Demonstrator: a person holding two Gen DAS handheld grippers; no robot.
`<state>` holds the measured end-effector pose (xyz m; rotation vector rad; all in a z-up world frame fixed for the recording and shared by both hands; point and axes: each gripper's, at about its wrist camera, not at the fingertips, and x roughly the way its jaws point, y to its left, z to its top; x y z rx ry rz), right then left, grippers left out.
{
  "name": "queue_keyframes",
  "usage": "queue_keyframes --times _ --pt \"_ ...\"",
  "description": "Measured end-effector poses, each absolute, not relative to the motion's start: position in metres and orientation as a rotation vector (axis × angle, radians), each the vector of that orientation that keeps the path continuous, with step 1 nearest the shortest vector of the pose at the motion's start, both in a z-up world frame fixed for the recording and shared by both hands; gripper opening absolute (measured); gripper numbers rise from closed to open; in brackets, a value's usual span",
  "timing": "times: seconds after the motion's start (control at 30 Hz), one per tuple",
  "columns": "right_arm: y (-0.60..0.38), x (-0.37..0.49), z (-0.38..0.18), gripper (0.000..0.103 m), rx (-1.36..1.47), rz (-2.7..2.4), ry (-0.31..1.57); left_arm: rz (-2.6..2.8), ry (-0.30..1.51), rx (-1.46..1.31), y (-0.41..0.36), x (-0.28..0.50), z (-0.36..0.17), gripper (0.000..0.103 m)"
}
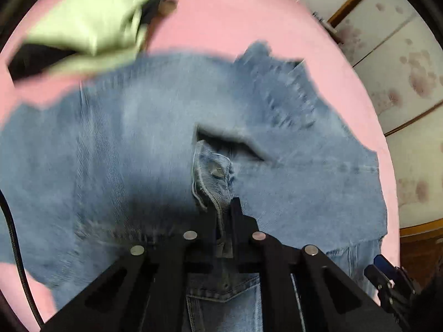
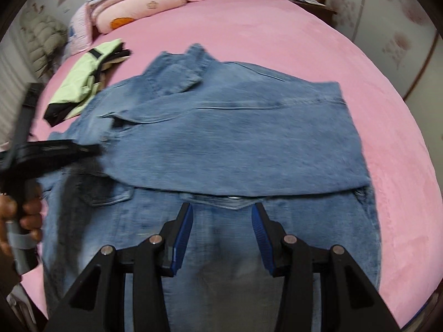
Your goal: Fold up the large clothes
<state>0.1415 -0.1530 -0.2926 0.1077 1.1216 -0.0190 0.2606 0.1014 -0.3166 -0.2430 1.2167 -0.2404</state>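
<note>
Denim jacket [image 2: 235,144] spread on pink bed [image 2: 304,41], partly folded over itself. Left tongs [image 1: 224,207] clamped on a buttoned cuff/edge of it. Right tongs [image 2: 221,221] wide open just above the denim. Green garment [image 2: 83,80] beside the jacket, w/ pillows [image 2: 133,2] further back.

Even indoor light, heavy motion blur esp. left view, fisheye warp w/ dark corners.

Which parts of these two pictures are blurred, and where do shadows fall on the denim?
Left wrist view: motion blur smears the green garment and the denim jacket; a dark shadow lies just ahead of the left gripper. Right wrist view: sharper, though the left gripper is streaked and shades the denim under it; fisheye distortion curves the pink bed.
</note>
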Motion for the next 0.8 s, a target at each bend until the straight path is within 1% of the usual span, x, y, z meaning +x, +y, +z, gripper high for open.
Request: queue_keyframes --times 0.07,0.13,0.2,0.27,0.33,0.4,0.47,0.5,0.53,0.57,0.6,0.67,0.8 --pt "-0.169 0.141 -0.295 0.044 0.106 -0.059 1.117 -0.239 1.122 -0.217 0.1 0.256 -0.293 0.006" --pt "-0.188 0.14 -0.295 0.044 0.099 -0.101 1.107 -0.213 1.049 -0.161 0.101 0.247 -0.28 0.006" --pt "-0.209 0.14 -0.3 0.044 0.081 -0.15 1.111 -0.186 1.076 -0.111 0.104 0.242 -0.293 0.006" --pt "-0.228 0.139 -0.306 0.044 0.085 -0.189 1.123 -0.159 1.169 -0.08 0.107 0.238 -0.322 0.008" --pt "-0.245 0.139 -0.308 0.044 0.111 -0.218 1.13 -0.112 1.222 -0.024 0.107 0.231 -0.343 0.014" --pt "-0.257 0.143 -0.303 0.044 0.138 -0.22 1.114 -0.088 1.19 -0.001 0.106 0.226 -0.337 0.021" --pt "-0.259 0.15 -0.295 0.044 0.144 -0.203 1.093 -0.042 1.165 0.001 0.107 0.224 -0.32 0.037" --pt "-0.259 0.157 -0.291 0.044 0.142 -0.183 1.081 -0.024 1.138 -0.022 0.11 0.223 -0.308 0.042" --pt "-0.256 0.163 -0.287 0.044 0.134 -0.165 1.073 -0.012 1.113 -0.045 0.111 0.222 -0.298 0.055" --pt "-0.251 0.172 -0.283 0.044 0.123 -0.141 1.066 0.003 1.082 -0.068 0.111 0.222 -0.287 0.065" --pt "-0.247 0.18 -0.281 0.044 0.118 -0.119 1.061 0.005 1.051 -0.086 0.106 0.223 -0.277 0.067" --pt "-0.235 0.196 -0.276 0.044 0.107 -0.069 1.051 -0.022 1.011 -0.086 0.092 0.229 -0.263 0.067" --pt "-0.204 0.228 -0.272 0.044 0.075 0.037 1.037 -0.072 0.959 -0.021 0.053 0.252 -0.255 0.067"
